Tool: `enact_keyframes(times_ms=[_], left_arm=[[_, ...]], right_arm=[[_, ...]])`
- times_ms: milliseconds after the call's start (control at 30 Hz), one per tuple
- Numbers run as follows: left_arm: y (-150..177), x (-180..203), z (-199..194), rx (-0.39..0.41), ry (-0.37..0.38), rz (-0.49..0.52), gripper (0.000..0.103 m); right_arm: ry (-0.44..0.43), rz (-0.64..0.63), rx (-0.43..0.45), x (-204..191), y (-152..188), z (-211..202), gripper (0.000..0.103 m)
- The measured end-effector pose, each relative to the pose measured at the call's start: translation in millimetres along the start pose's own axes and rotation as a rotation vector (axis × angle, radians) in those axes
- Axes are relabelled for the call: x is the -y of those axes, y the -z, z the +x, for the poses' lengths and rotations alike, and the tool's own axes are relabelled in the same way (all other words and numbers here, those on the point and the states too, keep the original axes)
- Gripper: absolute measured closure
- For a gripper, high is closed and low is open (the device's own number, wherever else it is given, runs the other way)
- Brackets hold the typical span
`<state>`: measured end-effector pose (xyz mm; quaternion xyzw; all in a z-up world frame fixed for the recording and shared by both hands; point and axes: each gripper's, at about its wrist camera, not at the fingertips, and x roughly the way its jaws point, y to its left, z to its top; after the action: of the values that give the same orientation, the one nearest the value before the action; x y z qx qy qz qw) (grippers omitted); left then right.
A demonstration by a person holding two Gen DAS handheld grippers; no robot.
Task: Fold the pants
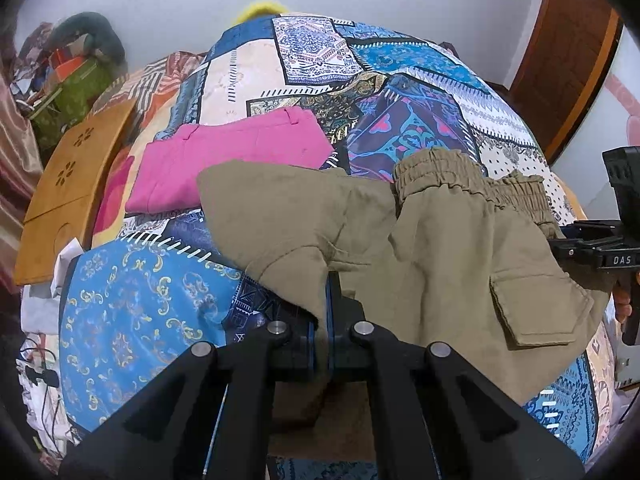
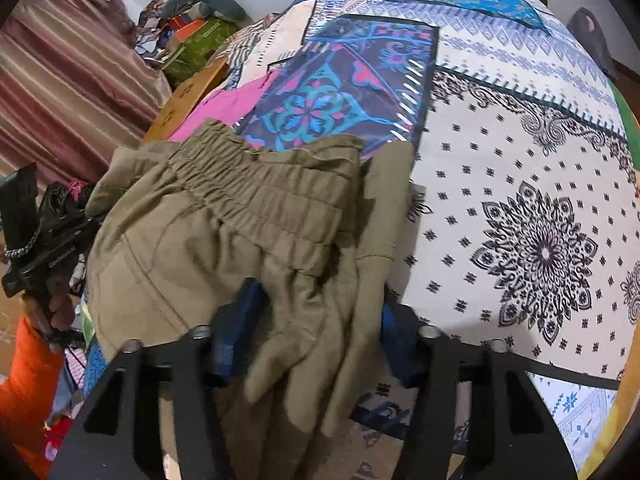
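Khaki cargo pants (image 1: 440,248) with an elastic waistband (image 1: 460,184) and a flap pocket (image 1: 536,308) hang over the patchwork bedspread (image 1: 140,320). My left gripper (image 1: 325,304) is shut on a fold of their fabric. In the right wrist view the same pants (image 2: 192,240) bunch up below the waistband (image 2: 260,188). My right gripper (image 2: 318,304) has its blue-padded jaws apart, and a loose, blurred fold of khaki cloth lies between them. The right gripper (image 1: 592,248) also shows at the right edge of the left wrist view. The left gripper (image 2: 28,240), in a hand, shows at the left edge of the right wrist view.
Folded pink pants (image 1: 232,160) lie on the bed beyond the khaki pair, also visible as pink pants (image 2: 224,104). A wooden lap tray (image 1: 72,192) leans at the bed's left side. A clutter pile (image 1: 68,72) and a striped curtain (image 2: 60,80) stand left, a wooden door (image 1: 568,60) right.
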<state>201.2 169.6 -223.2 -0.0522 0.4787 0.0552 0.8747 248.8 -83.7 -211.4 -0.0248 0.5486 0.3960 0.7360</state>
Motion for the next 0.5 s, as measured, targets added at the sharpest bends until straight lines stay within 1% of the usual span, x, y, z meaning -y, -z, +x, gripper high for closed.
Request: enact_keyframes(times_ms=[33,100,133,200,300,500], left_arm=[[-0.4,0.6,-0.4,0.002,-0.001,-0.001,0.1],[-1.0,2.2,-2.9,0.01,-0.002,-0.001,0.099],[-1.3,3.1,-4.7,0.015,-0.004,0.002,0.099],[-2.0,5.0,-10.8,0.03,-0.008,0.006,0.099],[-5.4,4.9,-20.0,0.052,0.003,-0.002,0.099],[-16.6,7.0,-43.8,0.103,0.006,0.004,0.1]], right_arm=[[0.011,-0.01,0.006,-3.1,-1.3,0.1,0.064],[0.037,-0.027,0.022,-8.2,-3.8,-2.0,0.078],[0.05,-0.041,0.028,-11.5,-5.0,-3.3,0.08],[0.077,-0.072,0.044,-18.2,-7.2,-5.7,0.087],[0.101,-0.108,0.088,-29.3,-11.9,-18.0,0.091],[0.119,-0.162,0.158,-54.5,-27.9,-42.0,0.092]])
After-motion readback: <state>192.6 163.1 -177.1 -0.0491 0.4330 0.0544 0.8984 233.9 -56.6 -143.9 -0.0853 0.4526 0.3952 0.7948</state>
